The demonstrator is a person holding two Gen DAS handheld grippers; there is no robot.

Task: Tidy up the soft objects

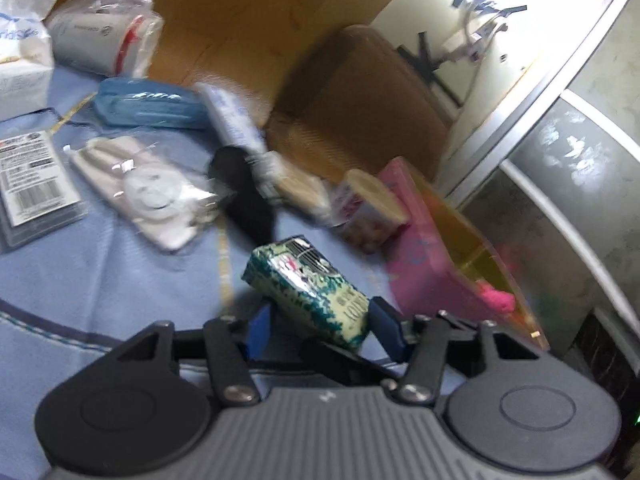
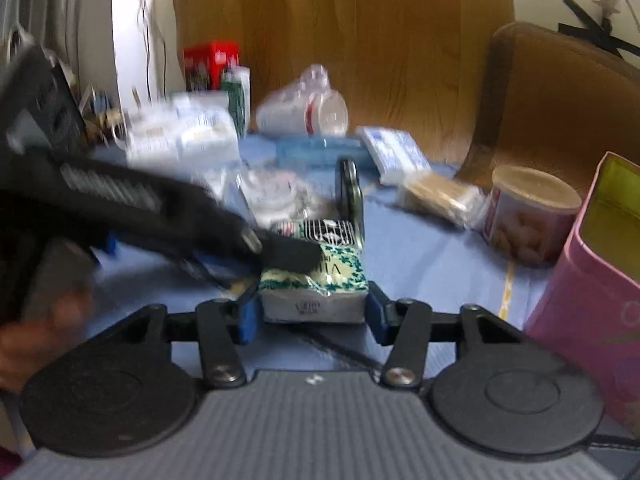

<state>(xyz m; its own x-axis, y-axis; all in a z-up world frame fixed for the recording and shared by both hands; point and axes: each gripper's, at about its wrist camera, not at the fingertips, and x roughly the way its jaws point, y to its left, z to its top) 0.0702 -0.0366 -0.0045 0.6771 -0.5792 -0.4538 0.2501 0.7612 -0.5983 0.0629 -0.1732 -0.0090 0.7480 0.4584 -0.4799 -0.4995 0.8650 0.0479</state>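
A green-and-white patterned soft tissue pack [image 1: 308, 288] lies tilted between the blue pads of my left gripper [image 1: 320, 324]. The same pack [image 2: 316, 276] sits between the blue pads of my right gripper [image 2: 312, 312], which press its two sides. The other gripper's black body [image 2: 132, 208] reaches in from the left and lies over the pack's top. A pink storage box [image 1: 436, 256] with a yellow inside stands to the right, also in the right wrist view [image 2: 592, 284].
On the blue tablecloth [image 1: 100, 280] lie a blue pouch [image 1: 152, 106], a bagged white item [image 1: 144, 192], a bagged roll [image 1: 104, 36], a tissue box [image 1: 20, 56], a black object [image 1: 248, 196] and a pink round can [image 2: 528, 220]. A brown chair [image 1: 360, 104] stands behind.
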